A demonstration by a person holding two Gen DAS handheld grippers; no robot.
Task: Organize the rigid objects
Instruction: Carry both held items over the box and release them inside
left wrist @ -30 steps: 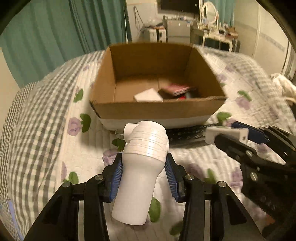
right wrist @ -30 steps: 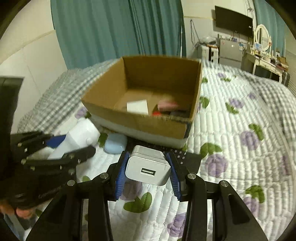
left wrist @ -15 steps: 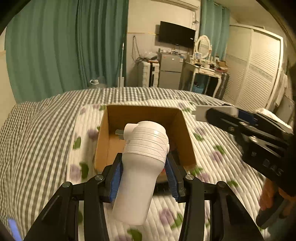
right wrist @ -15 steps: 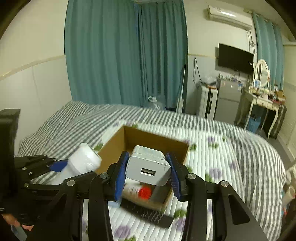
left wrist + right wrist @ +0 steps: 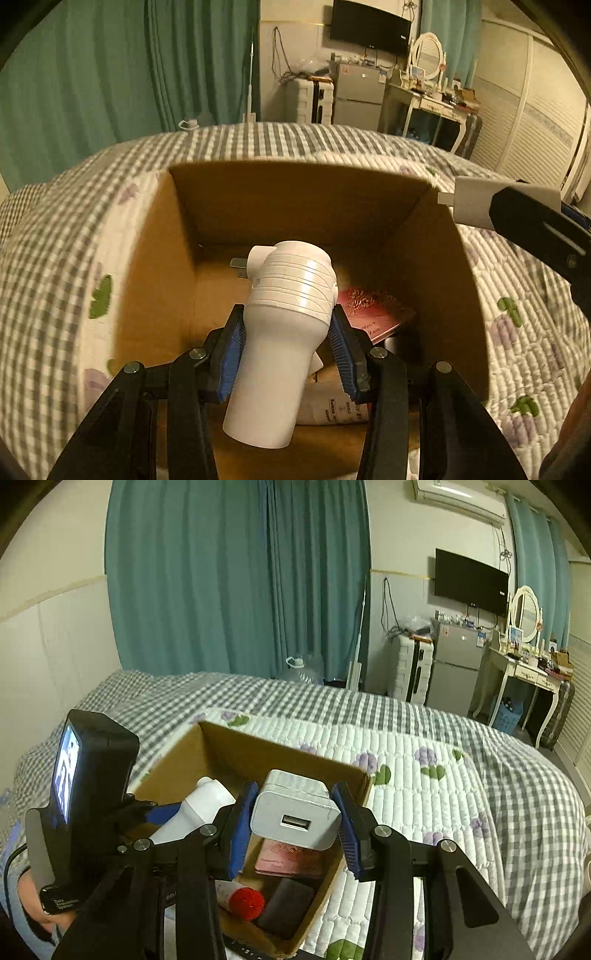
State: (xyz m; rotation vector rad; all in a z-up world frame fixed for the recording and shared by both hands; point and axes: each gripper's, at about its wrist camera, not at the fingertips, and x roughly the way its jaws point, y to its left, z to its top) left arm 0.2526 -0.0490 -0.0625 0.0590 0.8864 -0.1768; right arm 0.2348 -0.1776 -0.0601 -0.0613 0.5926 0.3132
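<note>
My left gripper (image 5: 286, 345) is shut on a white plastic device with a ribbed head (image 5: 284, 332), held over the open cardboard box (image 5: 295, 192) on the bed. In the right wrist view the same white device (image 5: 195, 812) shows at the left, above the box (image 5: 280, 755). My right gripper (image 5: 293, 818) is shut on a white USB charger block (image 5: 295, 814), held above the box's right part. From the left wrist view that charger (image 5: 469, 201) hangs by the box's far right corner.
Inside the box lie a pink patterned booklet (image 5: 369, 310), a white tube with a red cap (image 5: 245, 901), a dark flat object (image 5: 286, 906) and a white labelled item (image 5: 332, 406). The quilted floral bedspread (image 5: 424, 775) surrounds the box. A fridge, suitcase and dressing table stand beyond the bed.
Both grippers have travelled from the bedspread in front of the box to above its opening, each keeping its object. The right gripper also rose.
</note>
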